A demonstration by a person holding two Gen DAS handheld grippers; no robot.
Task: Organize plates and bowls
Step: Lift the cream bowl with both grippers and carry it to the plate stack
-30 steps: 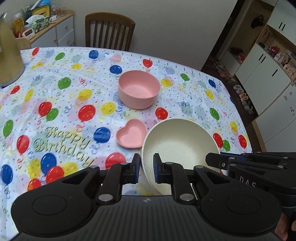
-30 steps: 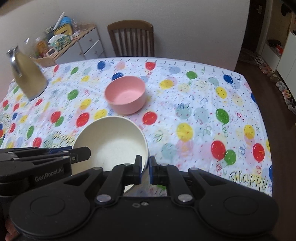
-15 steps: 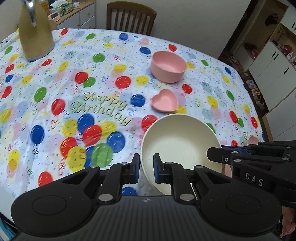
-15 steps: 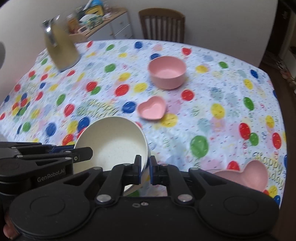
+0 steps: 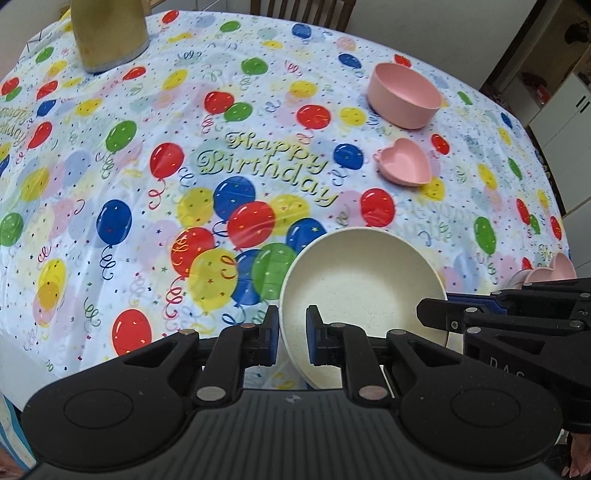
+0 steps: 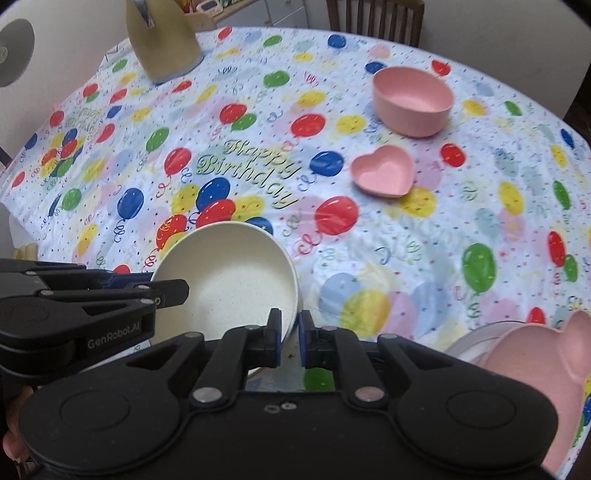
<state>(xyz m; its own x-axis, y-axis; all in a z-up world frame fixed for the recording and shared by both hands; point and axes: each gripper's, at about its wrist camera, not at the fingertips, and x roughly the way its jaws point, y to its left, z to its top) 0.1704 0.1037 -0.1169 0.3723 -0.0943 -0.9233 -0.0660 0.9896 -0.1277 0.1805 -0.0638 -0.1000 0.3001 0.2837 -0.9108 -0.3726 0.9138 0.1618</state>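
A cream bowl (image 5: 364, 284) (image 6: 229, 277) hangs tilted above the near part of the table, held from both sides. My left gripper (image 5: 291, 334) is shut on its near-left rim. My right gripper (image 6: 289, 338) is shut on its near-right rim. A round pink bowl (image 5: 404, 94) (image 6: 413, 99) stands at the far right. A small pink heart-shaped dish (image 5: 404, 164) (image 6: 382, 173) lies between it and the cream bowl. A pink plate (image 6: 543, 354) (image 5: 552, 267) with rounded lobes sits at the near right edge.
A balloon-print "Happy Birthday" tablecloth (image 5: 147, 184) covers the table. A tall yellow jug (image 5: 107, 33) (image 6: 162, 37) stands at the far left. A wooden chair (image 6: 375, 18) is behind the table. White cabinets (image 5: 569, 107) stand to the right.
Both grippers have carried the cream bowl back toward the near side of the table and lower. The pink bowl and heart dish now lie farther away, and the pink plate has come into view.
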